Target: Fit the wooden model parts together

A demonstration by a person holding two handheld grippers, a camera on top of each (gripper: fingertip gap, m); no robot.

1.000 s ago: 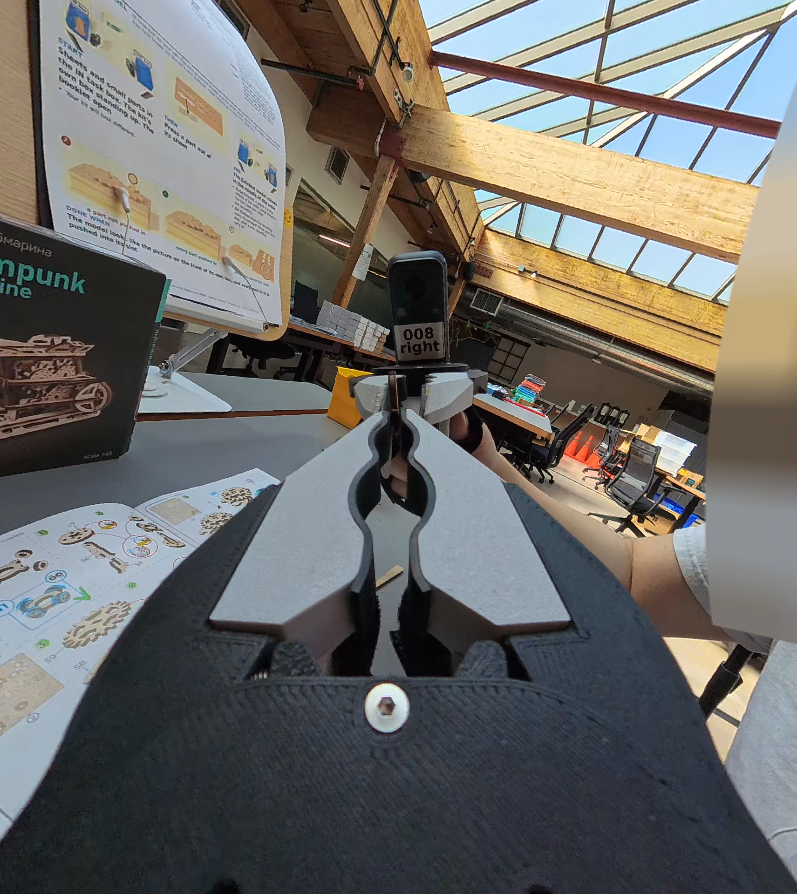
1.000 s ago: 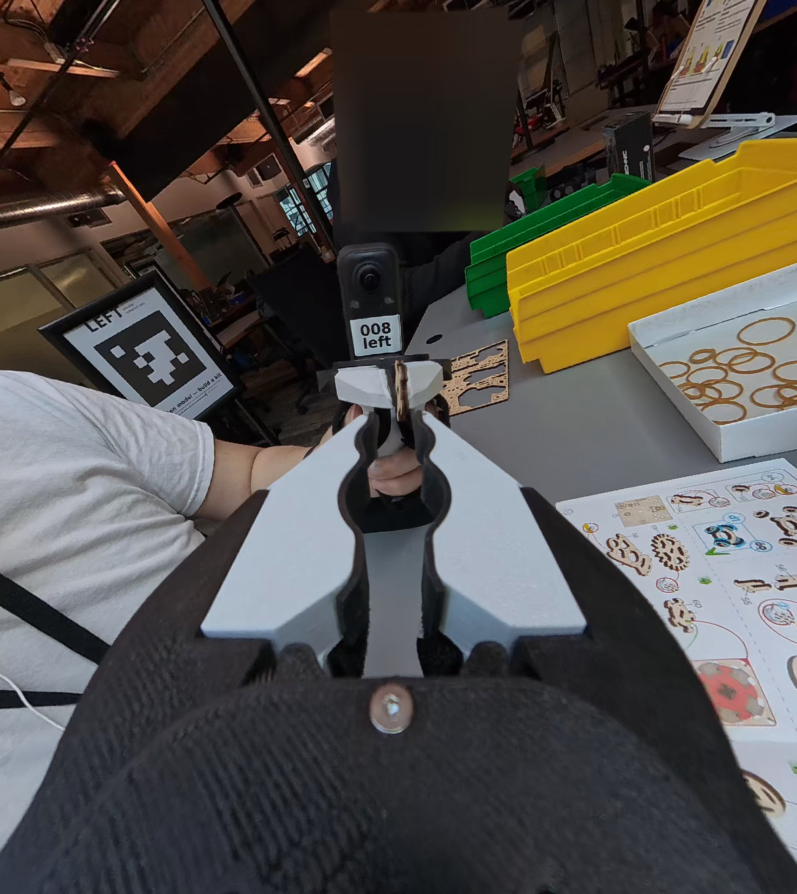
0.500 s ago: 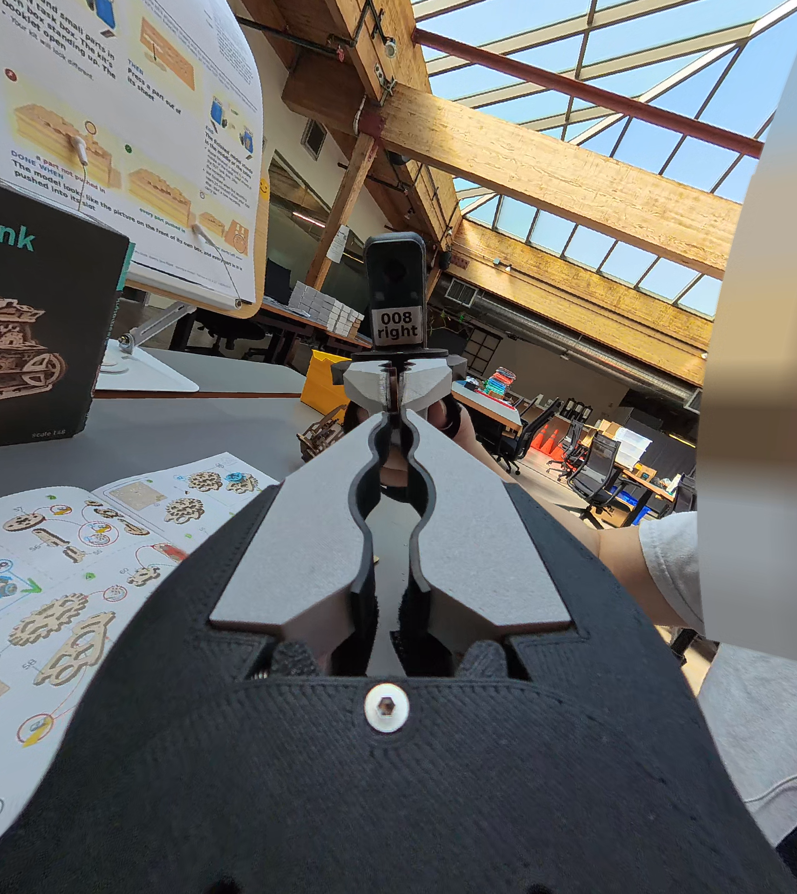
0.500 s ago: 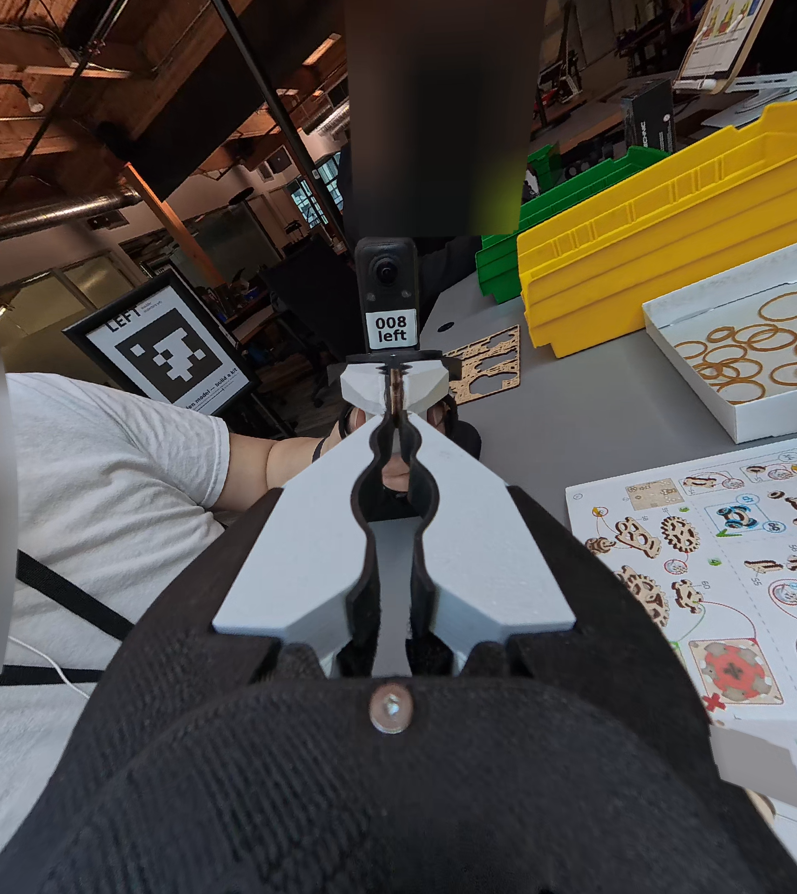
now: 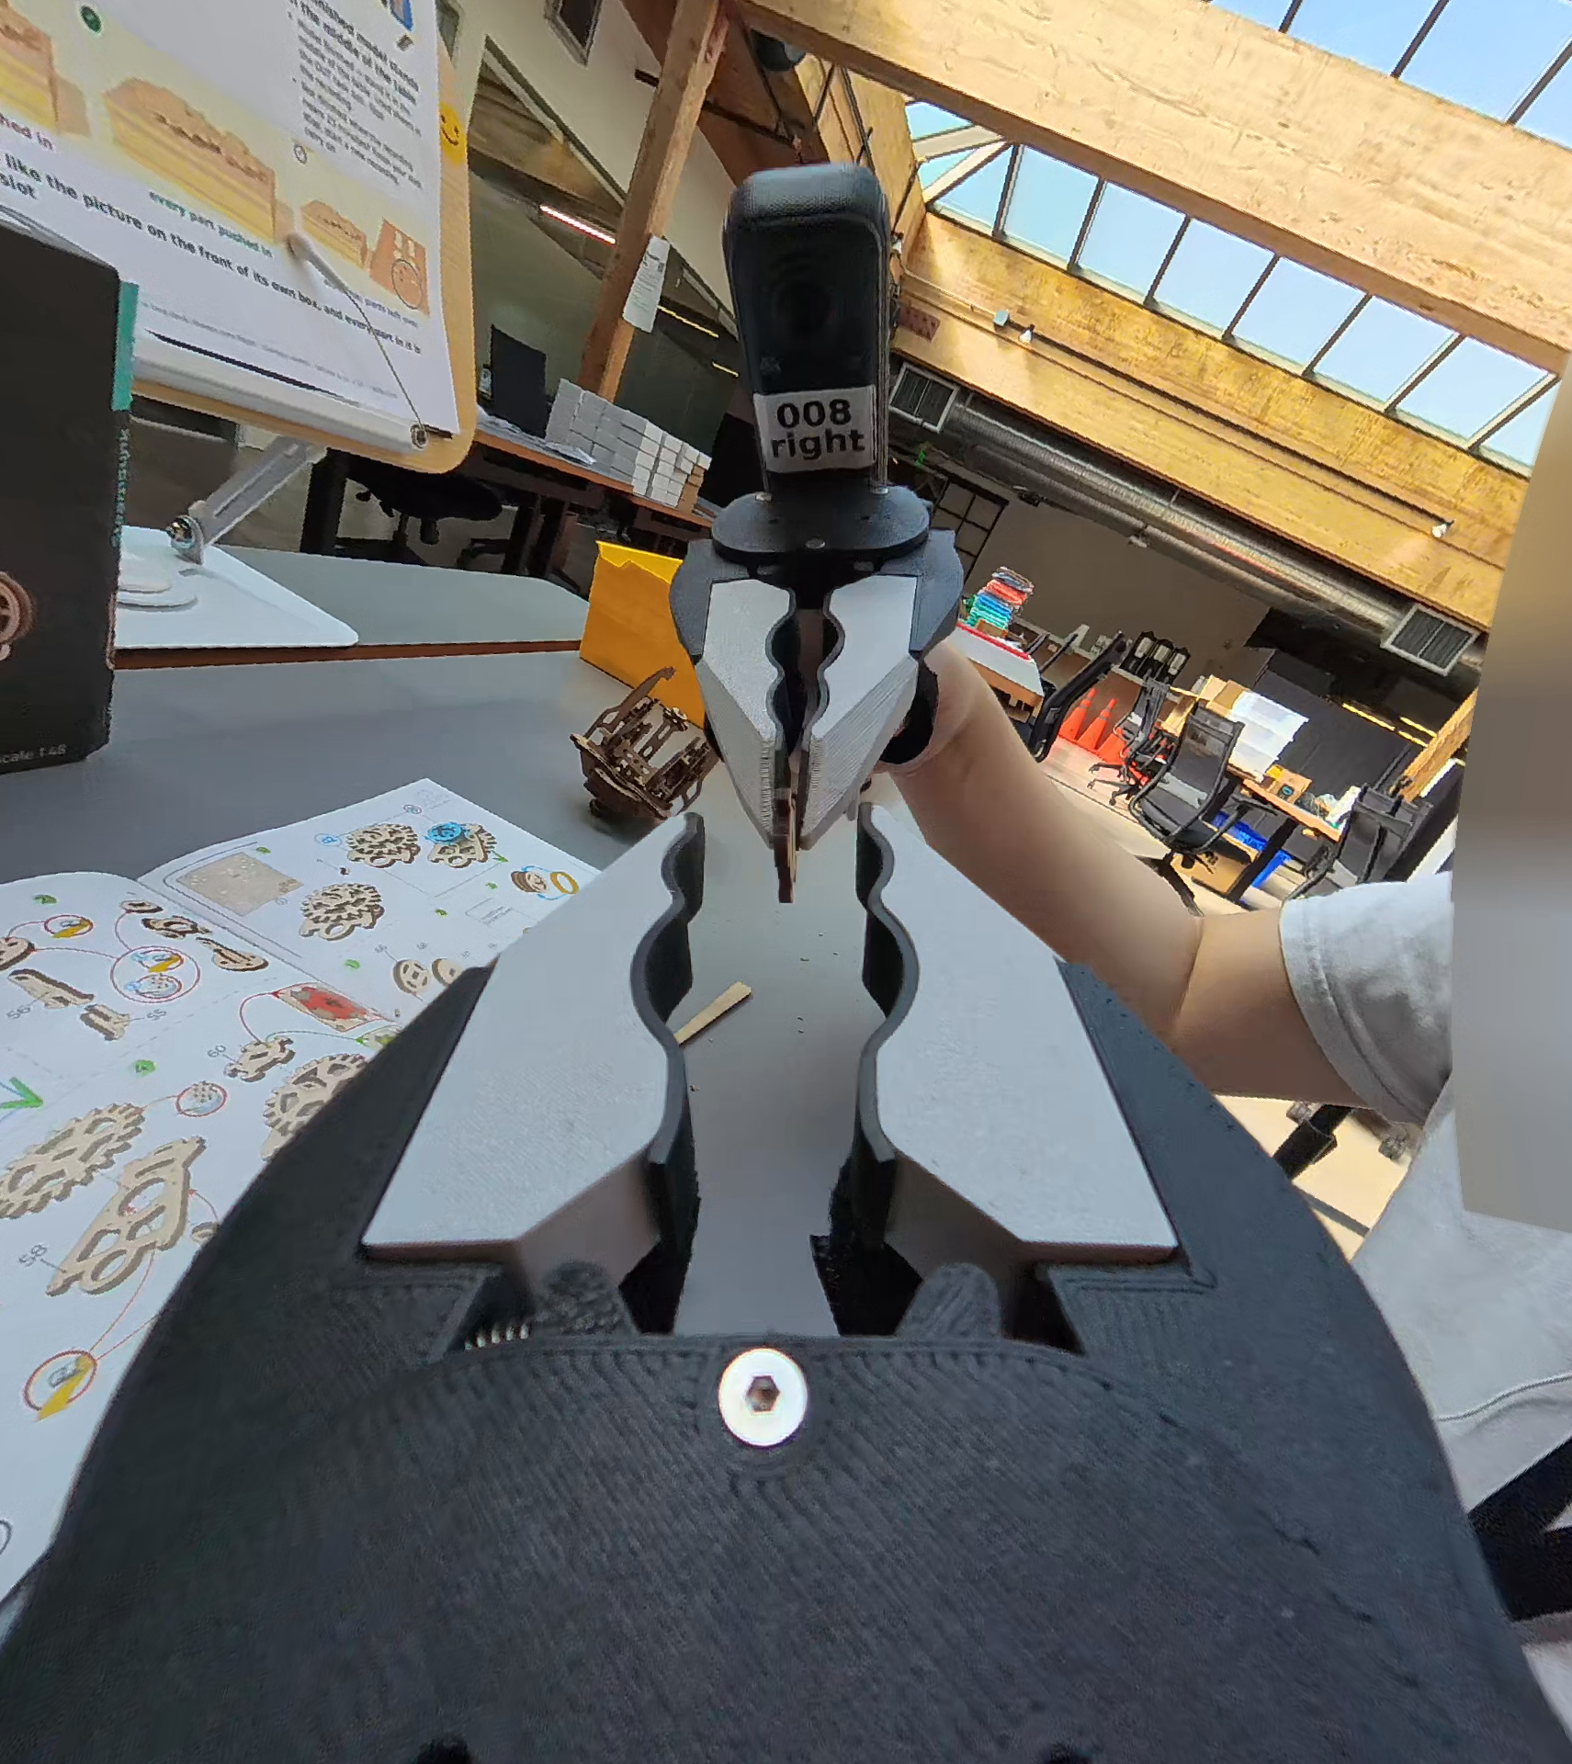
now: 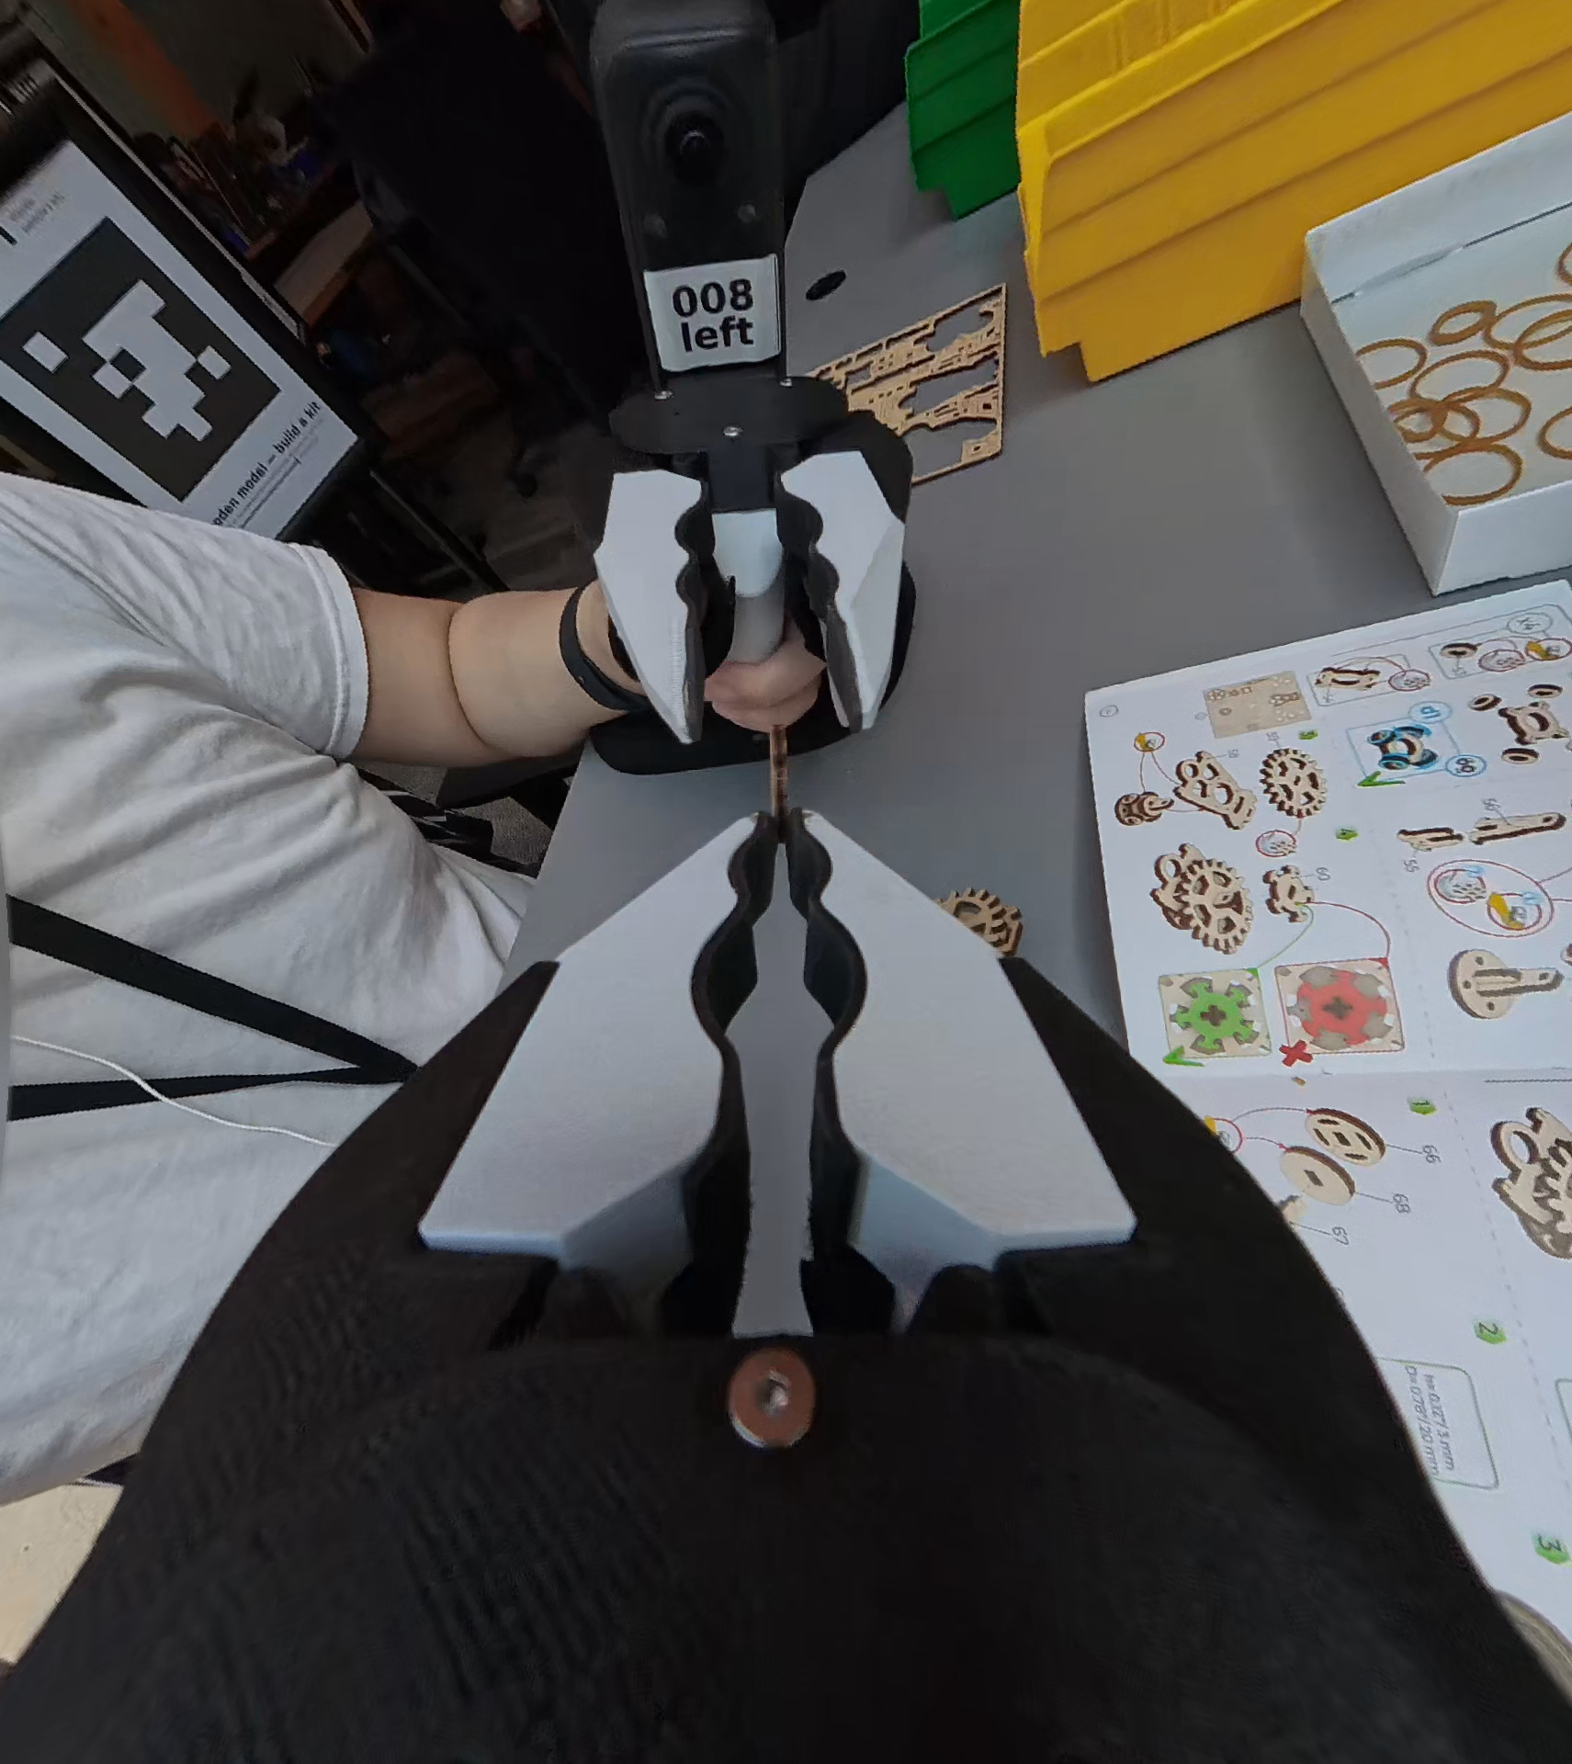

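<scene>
The right hand-held gripper (image 6: pixel 774 821) grips a thin, flat, brown wooden part (image 6: pixel 775 778) edge-on above the grey surface (image 6: pixel 1097 496), facing the released, empty left hand-held gripper (image 5: pixel 774 835), so the part likely next needs carrying to its mate.

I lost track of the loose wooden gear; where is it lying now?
In the right wrist view the wooden gear lies flat on the grey table, just right of the right gripper, between it and the open instruction booklet.
</scene>
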